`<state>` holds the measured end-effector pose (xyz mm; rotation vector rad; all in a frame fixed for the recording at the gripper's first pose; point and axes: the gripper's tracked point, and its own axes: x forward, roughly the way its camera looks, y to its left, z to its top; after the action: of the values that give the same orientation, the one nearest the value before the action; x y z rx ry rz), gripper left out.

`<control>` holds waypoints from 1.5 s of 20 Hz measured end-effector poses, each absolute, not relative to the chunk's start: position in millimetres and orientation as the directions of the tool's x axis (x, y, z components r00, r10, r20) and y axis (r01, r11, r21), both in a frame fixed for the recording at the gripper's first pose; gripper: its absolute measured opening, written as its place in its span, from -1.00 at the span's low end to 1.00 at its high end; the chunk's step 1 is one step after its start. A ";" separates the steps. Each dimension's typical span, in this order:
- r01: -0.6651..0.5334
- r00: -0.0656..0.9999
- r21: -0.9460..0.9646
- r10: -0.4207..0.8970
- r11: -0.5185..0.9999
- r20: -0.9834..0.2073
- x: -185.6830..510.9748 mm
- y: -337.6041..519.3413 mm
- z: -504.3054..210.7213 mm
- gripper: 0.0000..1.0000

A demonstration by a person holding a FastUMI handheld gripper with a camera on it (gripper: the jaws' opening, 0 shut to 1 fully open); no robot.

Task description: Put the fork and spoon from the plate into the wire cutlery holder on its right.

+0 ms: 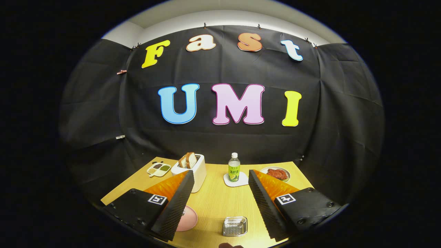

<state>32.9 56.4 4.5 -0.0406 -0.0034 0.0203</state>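
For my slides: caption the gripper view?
Open gripper above table, wire holder between its fingers, pink plate beside.

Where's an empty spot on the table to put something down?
Bare wood lies between the open gripper fingers, bordered by bottle, toaster and wire holder. The back row is crowded: seed tray, toaster, bottle, meat plate.

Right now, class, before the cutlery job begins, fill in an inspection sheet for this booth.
Surface: pale wooden table, level.
Job's things: pink round plate beside the left finger, cutlery hidden; square wire cutlery holder between the fingers.
Clutter: white toaster holding bread slices; green-labelled plastic bottle on a white coaster; divided seasoning dish; plate of red food.
Grippers: gripper open, holding nothing.
Cables: nothing seen.
Surroundings: black cloth wall.
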 end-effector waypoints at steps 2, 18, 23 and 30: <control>-0.010 1.000 -0.035 0.011 0.999 0.003 33.6 57.5 3.4 0.97; -0.112 0.910 0.085 0.136 0.990 -0.391 63.6 145.8 -137.1 1.00; -0.167 0.804 -0.014 0.128 0.986 -0.580 69.3 174.3 -212.8 1.00; -0.215 0.628 -0.032 0.113 0.976 -0.770 75.5 201.5 -297.3 1.00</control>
<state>75.5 201.5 -297.3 -0.1251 0.8721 0.1885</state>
